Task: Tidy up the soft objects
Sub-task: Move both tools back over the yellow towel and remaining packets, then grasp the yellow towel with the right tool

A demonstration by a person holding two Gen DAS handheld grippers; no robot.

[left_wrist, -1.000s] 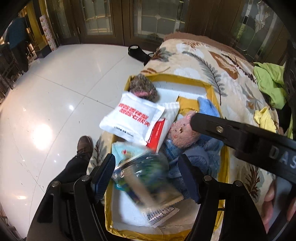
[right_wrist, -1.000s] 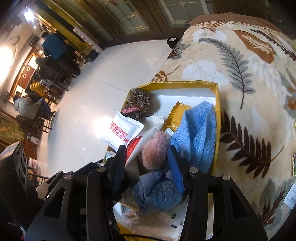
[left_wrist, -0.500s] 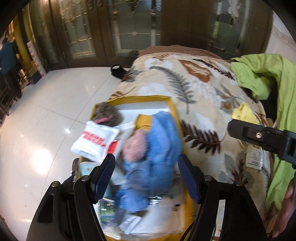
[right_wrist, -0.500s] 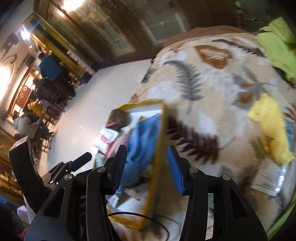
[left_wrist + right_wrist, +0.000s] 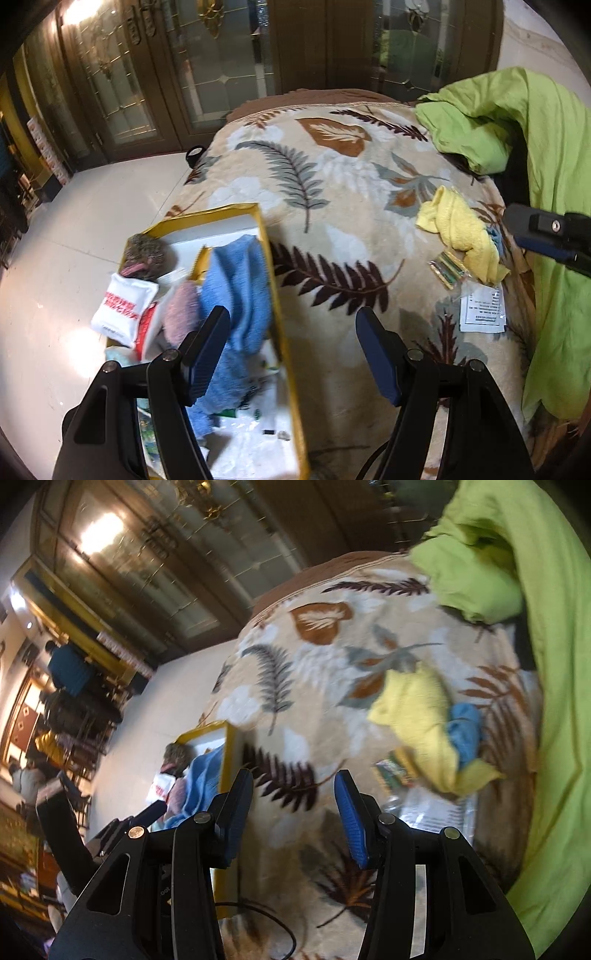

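Observation:
A yellow-rimmed box [image 5: 266, 243] sits on the left of a leaf-patterned blanket [image 5: 332, 192]. It holds a blue towel [image 5: 240, 288], a pink plush [image 5: 181, 314], a white red-lettered pouch [image 5: 123, 306] and a knitted item [image 5: 144, 251]. A yellow cloth [image 5: 461, 232] lies at the right, with a small blue cloth [image 5: 463, 731] beside it. My left gripper [image 5: 291, 339] is open and empty over the box's right rim. My right gripper [image 5: 293, 805] is open and empty above the blanket, between the box [image 5: 229, 746] and the yellow cloth [image 5: 417, 720].
A green fabric heap [image 5: 517, 147] covers the right side. A clear packet of small coloured items [image 5: 448, 267] and a printed paper bag [image 5: 482, 310] lie below the yellow cloth. White tiled floor [image 5: 92, 221] and glazed wooden doors [image 5: 207, 66] lie beyond.
Both grippers have swung right, away from the box's contents and over the open blanket. The yellow cloth and green heap have come into view. Both grippers stay open and empty.

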